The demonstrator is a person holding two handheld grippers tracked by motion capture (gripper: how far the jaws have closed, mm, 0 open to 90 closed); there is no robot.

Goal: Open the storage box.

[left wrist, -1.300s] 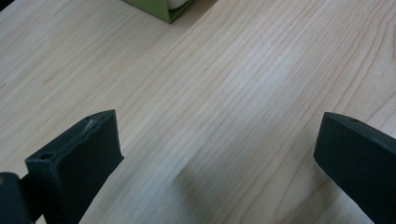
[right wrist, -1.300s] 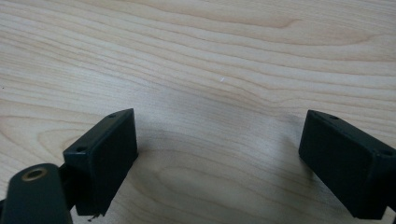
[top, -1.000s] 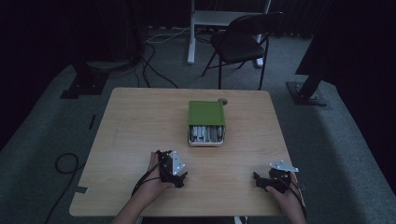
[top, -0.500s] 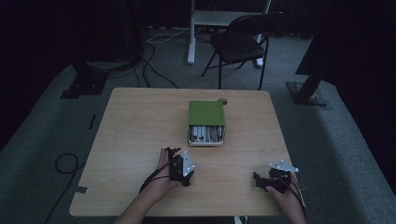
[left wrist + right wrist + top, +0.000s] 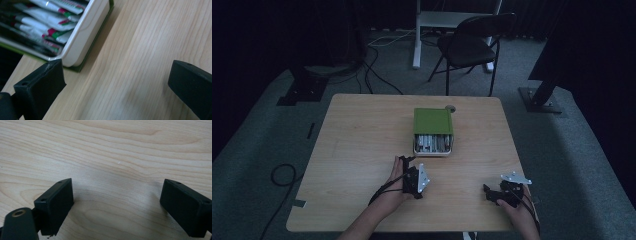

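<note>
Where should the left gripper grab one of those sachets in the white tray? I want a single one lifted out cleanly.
Likely by a sachet's exposed near end, from above: they lie packed flat in the white tray, whose rim blocks a side approach. The left gripper is open.

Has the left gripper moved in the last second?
Yes. The left gripper has moved forward and to the right, closer to the green box, which has stayed put.

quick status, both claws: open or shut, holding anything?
Left claw: open, holding nothing, beside the tin of packets.
Right claw: open, holding nothing, over bare table.
</note>
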